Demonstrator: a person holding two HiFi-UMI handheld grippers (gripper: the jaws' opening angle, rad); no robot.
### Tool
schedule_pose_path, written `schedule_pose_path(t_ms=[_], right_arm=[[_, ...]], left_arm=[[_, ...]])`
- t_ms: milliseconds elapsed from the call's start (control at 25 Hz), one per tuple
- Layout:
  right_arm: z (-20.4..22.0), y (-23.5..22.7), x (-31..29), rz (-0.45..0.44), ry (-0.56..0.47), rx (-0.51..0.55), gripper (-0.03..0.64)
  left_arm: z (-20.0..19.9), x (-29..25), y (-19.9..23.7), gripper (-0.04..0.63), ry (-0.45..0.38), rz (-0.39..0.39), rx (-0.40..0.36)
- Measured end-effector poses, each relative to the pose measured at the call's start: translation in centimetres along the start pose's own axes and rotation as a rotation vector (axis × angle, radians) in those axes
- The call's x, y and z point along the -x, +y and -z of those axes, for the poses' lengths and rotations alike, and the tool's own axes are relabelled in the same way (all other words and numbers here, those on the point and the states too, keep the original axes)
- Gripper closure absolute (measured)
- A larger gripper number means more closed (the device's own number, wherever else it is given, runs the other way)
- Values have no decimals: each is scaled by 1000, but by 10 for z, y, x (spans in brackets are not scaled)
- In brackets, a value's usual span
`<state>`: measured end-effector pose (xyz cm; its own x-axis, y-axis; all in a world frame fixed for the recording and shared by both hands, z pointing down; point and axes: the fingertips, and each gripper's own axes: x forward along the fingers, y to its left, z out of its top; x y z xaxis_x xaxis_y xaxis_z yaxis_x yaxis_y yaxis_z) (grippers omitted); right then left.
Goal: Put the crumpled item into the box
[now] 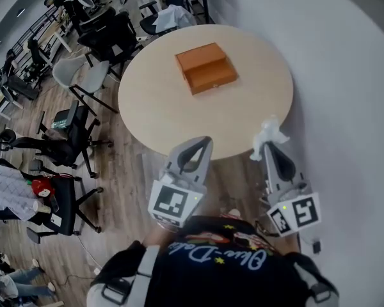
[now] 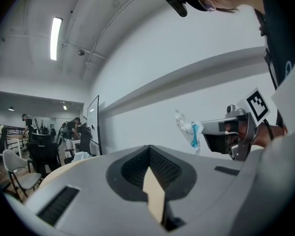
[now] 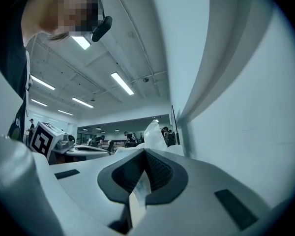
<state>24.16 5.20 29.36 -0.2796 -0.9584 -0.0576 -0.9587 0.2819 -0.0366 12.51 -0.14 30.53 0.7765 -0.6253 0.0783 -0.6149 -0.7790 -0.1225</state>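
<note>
Already pinched between the right gripper's (image 1: pixel 267 147) closed jaws, the white crumpled plastic wrapper (image 1: pixel 269 132) hangs by the round beige table's (image 1: pixel 153 107) near edge, well apart from the orange cardboard box (image 1: pixel 206 67). Such a thin pinch might let it slip on the way. The left gripper (image 1: pixel 201 142) is pressed together, empty.

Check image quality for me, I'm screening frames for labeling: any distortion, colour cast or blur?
Head view: strong fisheye bend, yet the table and box are sharp and evenly lit. Left gripper view: black vignetted corners, glaring ceiling lamp. Right gripper view: bluish cast; the crumpled item reads bright white.
</note>
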Motion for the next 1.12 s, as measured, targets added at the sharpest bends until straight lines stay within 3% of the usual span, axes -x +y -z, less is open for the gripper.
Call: schedule_pose_path(t_ms=[400,720,1120], right_arm=[[4,-30,-25,-104,3,-41,617],[14,-28,-76,-162,30,-28,617],[2,-46,-166,-179,22,63,617]], left_arm=[[-2,-16,1,604,36,-108,22],[16,-20,47,604,67,-194,34],[12,-70,126,604,-16,-225,55]])
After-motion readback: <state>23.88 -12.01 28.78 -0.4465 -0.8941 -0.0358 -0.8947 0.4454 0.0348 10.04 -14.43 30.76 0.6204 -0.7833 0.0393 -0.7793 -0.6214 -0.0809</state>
